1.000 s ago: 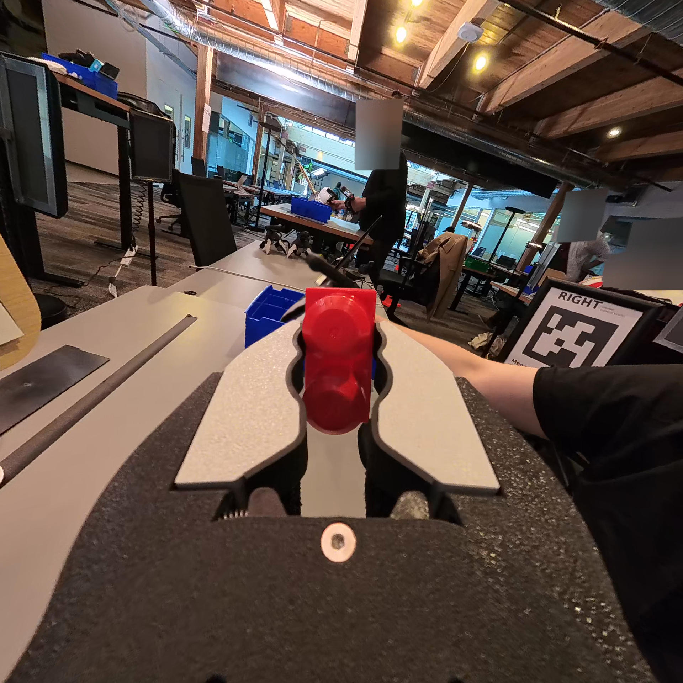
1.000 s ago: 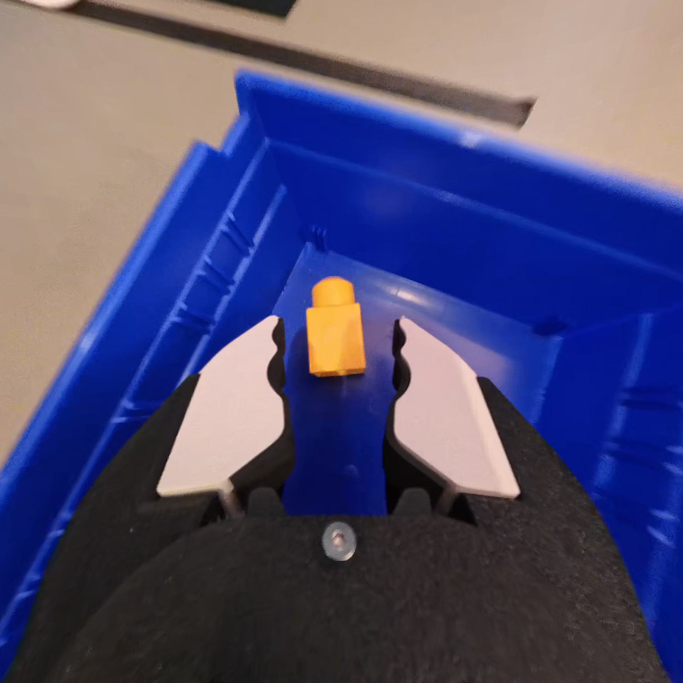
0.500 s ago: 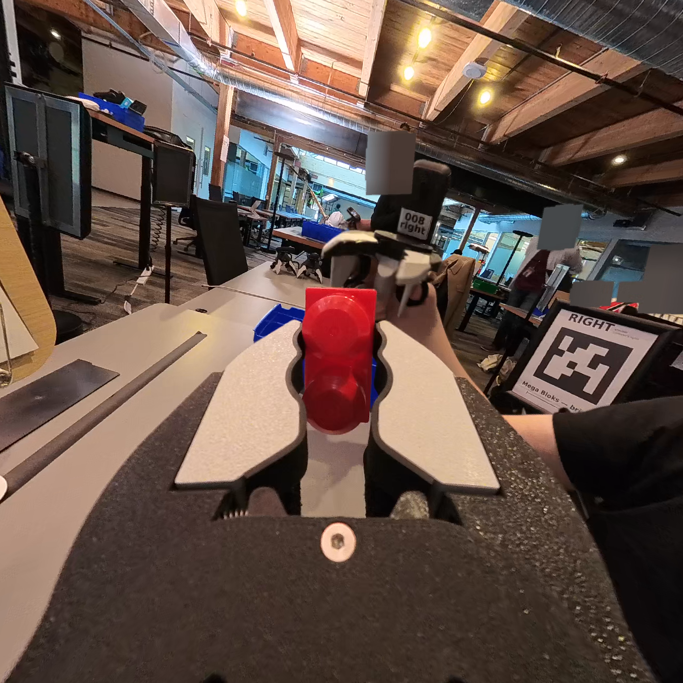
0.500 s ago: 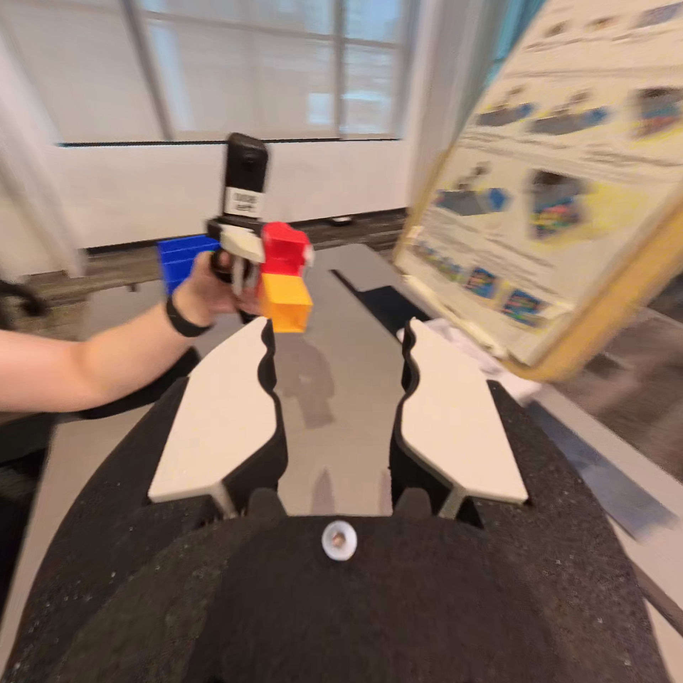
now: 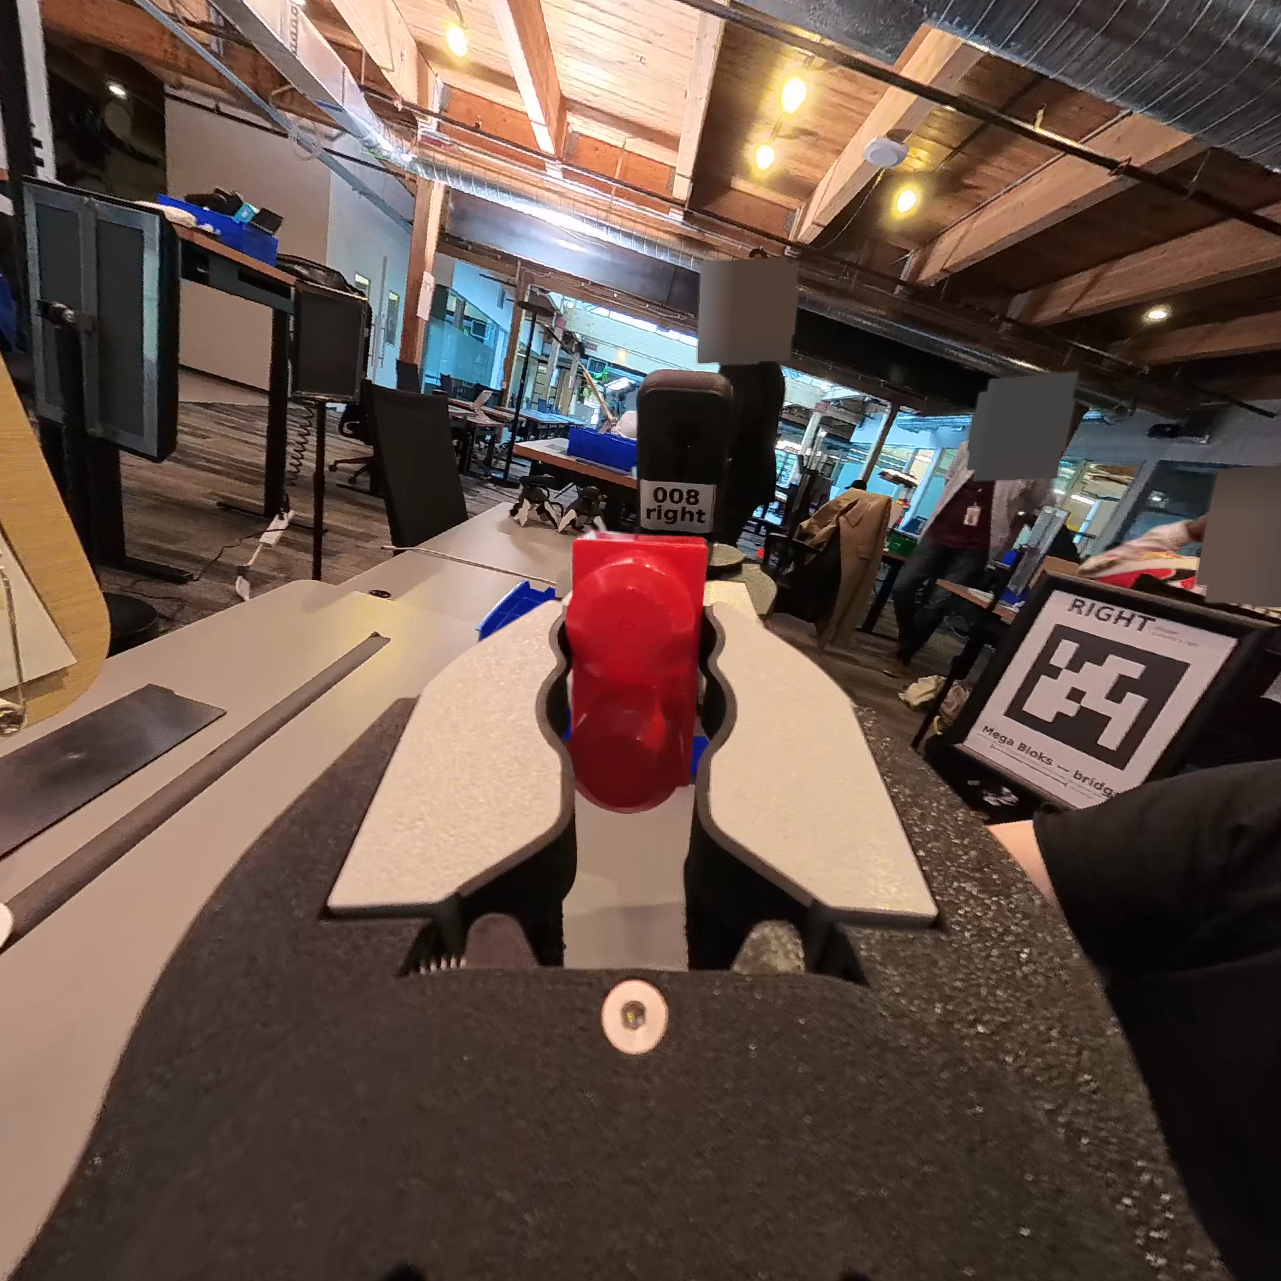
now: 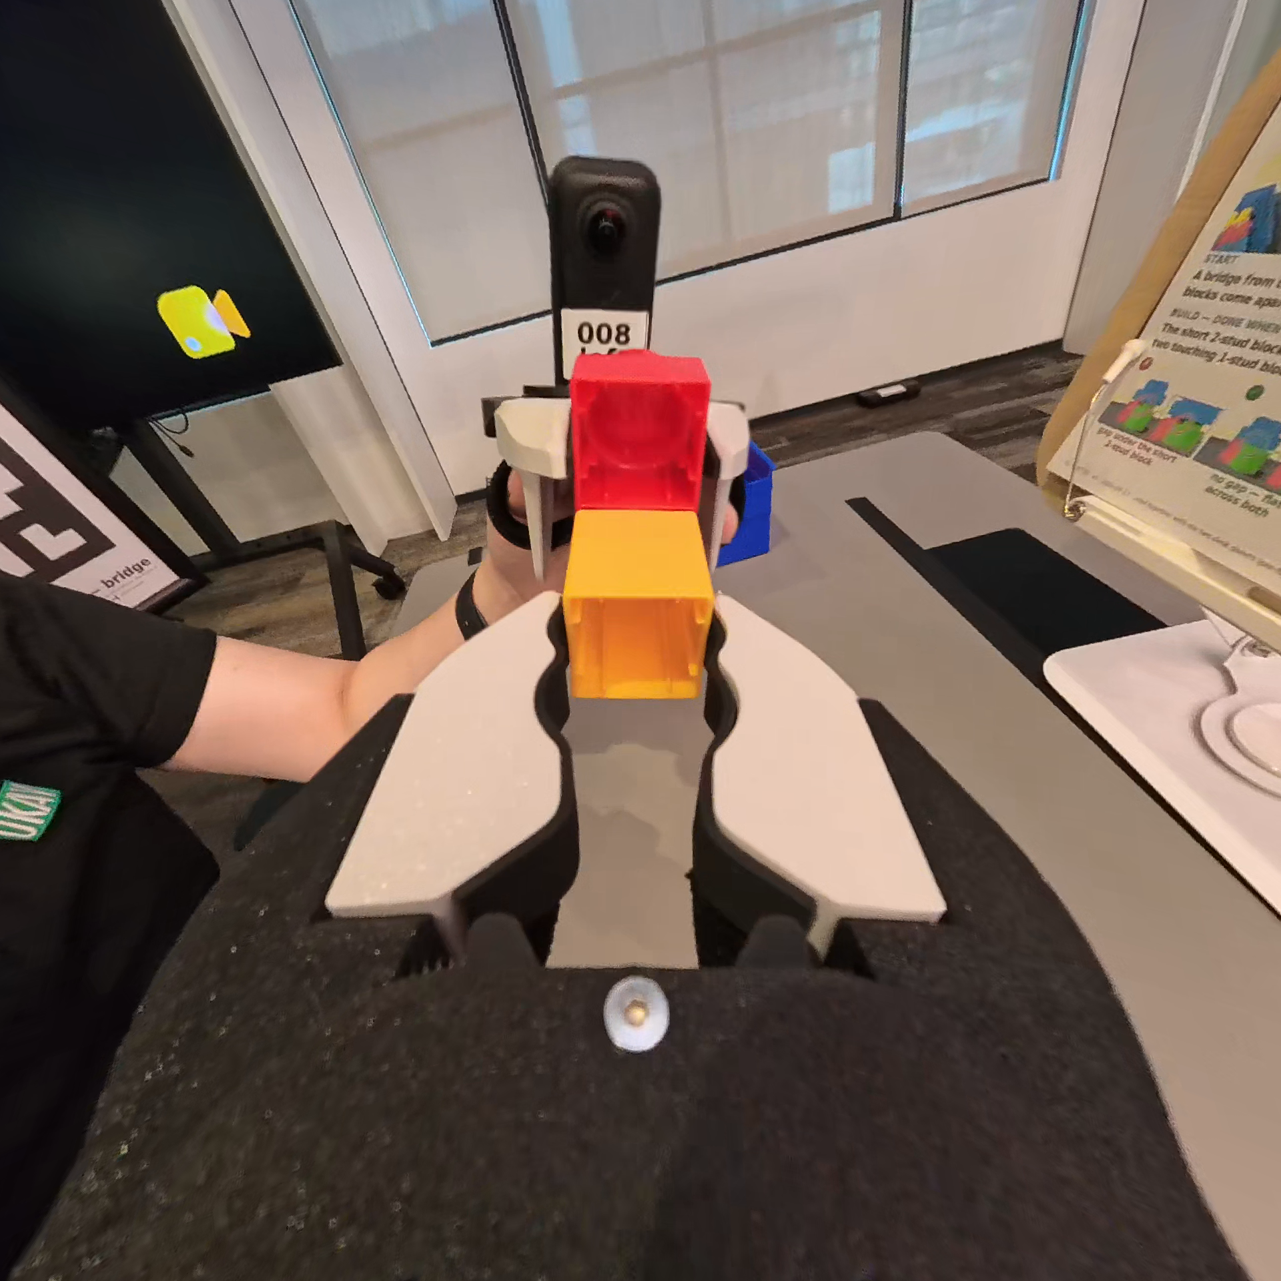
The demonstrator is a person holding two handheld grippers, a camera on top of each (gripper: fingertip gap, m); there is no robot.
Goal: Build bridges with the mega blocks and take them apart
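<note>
Two grippers face each other above the grey table (image 6: 922,624). Your left gripper (image 5: 632,693) is clamped on the red block (image 5: 634,665), joined to the orange block (image 6: 636,610). Your right gripper (image 6: 636,645) has its jaws beside the orange block's sides; whether they grip, I cannot tell. For a clean separation, squeeze the orange squarely, then pull straight along the stud, no twisting.

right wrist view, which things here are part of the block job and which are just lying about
Part of the job:
- red block, held in the left gripper
- yellow block, joined under the red one, between the right gripper fingers
- blue bin
- instruction board

Just lying about:
- dark screen
- white stand
- black mat
</note>
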